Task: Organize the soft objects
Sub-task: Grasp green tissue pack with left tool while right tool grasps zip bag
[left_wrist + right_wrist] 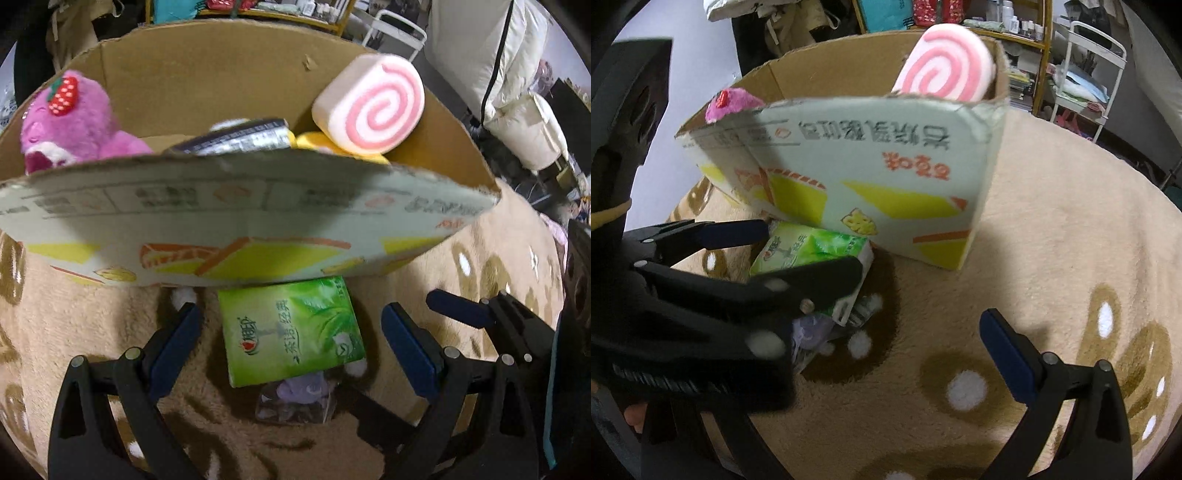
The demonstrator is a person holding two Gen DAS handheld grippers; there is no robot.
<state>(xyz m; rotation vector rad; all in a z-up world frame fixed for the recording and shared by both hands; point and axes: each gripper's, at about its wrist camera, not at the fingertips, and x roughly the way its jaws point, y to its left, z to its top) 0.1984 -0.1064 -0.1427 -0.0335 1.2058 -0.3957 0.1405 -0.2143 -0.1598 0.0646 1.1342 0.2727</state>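
Note:
A green tissue pack lies on the beige rug against the cardboard box. My left gripper is open, one finger on each side of the pack, not touching it. A small clear bag with a purple item lies just under the pack. In the box sit a pink plush bear, a pink swirl cushion and a dark packet. In the right wrist view the left gripper straddles the pack. My right gripper is open and empty over the rug; only its right finger shows clearly.
The beige rug with brown and white spots spreads right of the box. A white cart and shelves stand behind. A cream sofa is at the far right.

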